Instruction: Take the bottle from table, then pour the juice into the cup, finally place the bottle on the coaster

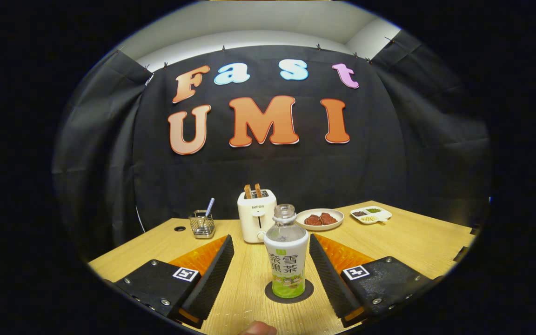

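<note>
Bottle (286, 253) stands upright on the coaster (289, 291), a dark round mat near the table's (412, 237) front edge. It sits between the fingers, nearer the right one, with clear wood showing on both sides. No cap on the neck, as far as the view shows; the clear part above the label looks empty, though I cannot be sure of the level.

No cup to be made out on the table.

Step in hand: judged from the layout, this is the last one, bottle set on the coaster and let go. It could equally be a start if the bottle began here; the frame alone does not settle it. I lean to the release, since the bottle is already on the mat.

Next move, on that reading: draw the gripper (270, 267) straight back along its own line, fingers kept wide, so neither pad clips the bottle and tips it.

Claw: spread wide, holding nothing. Both fingers stand apart from the bottle, no contact.

Beyond the bottle, toward the far edge: toaster (256, 215) with two slices up, plate (319, 218) of something dark red, divided dish (371, 214) toward the far right corner, wire holder (202, 224) toward the far left.

A fingertip (259, 328) shows at the near edge.
</note>
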The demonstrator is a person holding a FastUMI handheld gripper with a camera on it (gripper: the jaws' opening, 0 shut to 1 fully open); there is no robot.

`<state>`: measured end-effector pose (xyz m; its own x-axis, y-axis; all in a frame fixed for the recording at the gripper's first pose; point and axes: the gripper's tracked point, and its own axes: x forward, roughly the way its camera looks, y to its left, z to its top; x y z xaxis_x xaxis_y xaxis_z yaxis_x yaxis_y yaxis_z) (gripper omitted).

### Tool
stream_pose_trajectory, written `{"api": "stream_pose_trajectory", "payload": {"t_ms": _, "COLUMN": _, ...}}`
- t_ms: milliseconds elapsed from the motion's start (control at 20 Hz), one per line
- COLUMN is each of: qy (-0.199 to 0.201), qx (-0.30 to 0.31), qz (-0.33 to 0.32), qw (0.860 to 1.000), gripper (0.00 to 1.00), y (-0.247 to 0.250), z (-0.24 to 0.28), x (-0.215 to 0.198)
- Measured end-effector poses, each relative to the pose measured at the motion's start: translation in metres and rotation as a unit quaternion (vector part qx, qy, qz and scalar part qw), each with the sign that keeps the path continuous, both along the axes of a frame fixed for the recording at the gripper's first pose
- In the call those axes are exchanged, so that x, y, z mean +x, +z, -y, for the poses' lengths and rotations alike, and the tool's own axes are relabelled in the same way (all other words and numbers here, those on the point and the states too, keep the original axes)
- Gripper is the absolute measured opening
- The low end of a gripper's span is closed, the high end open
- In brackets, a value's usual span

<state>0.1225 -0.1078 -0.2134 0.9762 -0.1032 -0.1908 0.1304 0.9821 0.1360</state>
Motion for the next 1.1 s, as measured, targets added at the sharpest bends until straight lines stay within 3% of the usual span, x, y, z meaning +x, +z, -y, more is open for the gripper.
{"api": "stream_pose_trajectory", "payload": {"t_ms": 650, "qy": 0.063, "qx": -0.013, "qz": 0.069, "qw": 0.996, "gripper": 0.97, "y": 0.164, "z": -0.098, "x": -0.076}}
{"api": "stream_pose_trajectory", "payload": {"t_ms": 850, "qy": 0.099, "qx": 0.006, "qz": 0.068, "qw": 0.993, "gripper": 0.97, "y": 0.190, "z": -0.127, "x": -0.097}}
{"api": "stream_pose_trajectory", "payload": {"t_ms": 1100, "qy": 0.107, "qx": 0.004, "qz": 0.087, "qw": 0.990, "gripper": 0.97, "y": 0.216, "z": -0.135, "x": -0.109}}
